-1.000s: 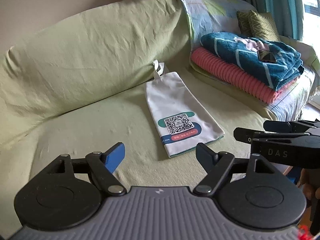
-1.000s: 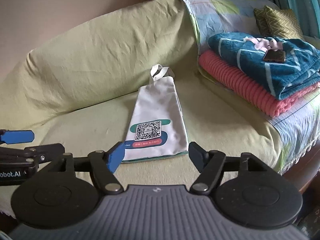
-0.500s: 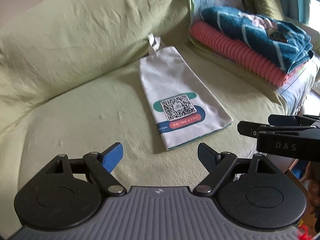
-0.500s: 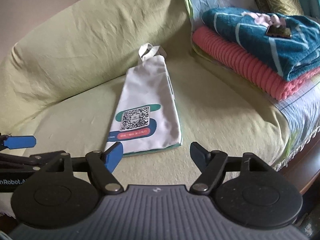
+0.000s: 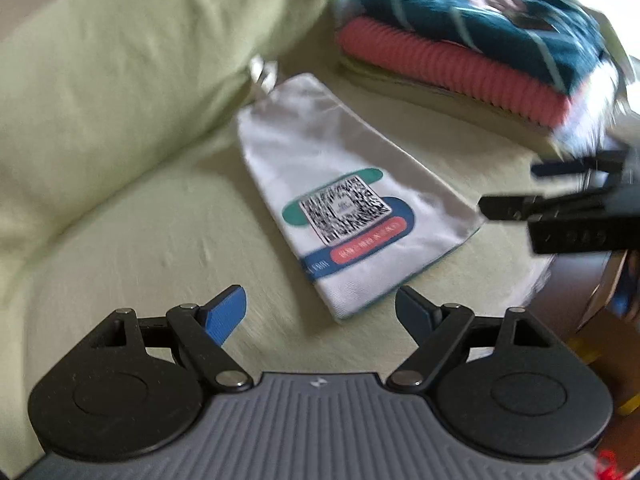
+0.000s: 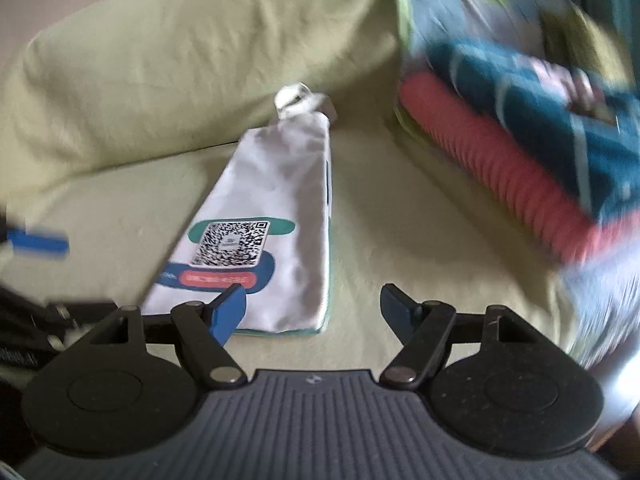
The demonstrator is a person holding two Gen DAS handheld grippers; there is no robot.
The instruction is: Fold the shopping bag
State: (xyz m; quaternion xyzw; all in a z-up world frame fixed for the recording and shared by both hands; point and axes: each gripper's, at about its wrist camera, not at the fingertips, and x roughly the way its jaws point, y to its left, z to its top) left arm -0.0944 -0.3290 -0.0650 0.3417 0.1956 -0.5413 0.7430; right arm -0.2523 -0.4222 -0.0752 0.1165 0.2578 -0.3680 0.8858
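Note:
A white shopping bag (image 5: 344, 184) (image 6: 276, 208) with a QR-code print lies flat on the green-covered sofa seat, its handles (image 6: 300, 100) bunched at the far end against the backrest. My left gripper (image 5: 320, 312) is open just short of the bag's near bottom edge, nothing between its fingers. My right gripper (image 6: 312, 308) is open too, hovering over the bag's near right corner. In the left wrist view the right gripper's black fingers (image 5: 520, 204) reach in from the right edge. Both views are motion-blurred.
A stack of folded blankets (image 5: 472, 52) (image 6: 520, 148), teal over pink, sits on the right part of the sofa. The green backrest (image 5: 120, 60) rises behind the bag. The sofa's front edge (image 5: 540, 276) drops off at the right.
Both grippers have moved forward and down toward the bag, which now looks larger and closer. Both stay open. The bag has not moved.

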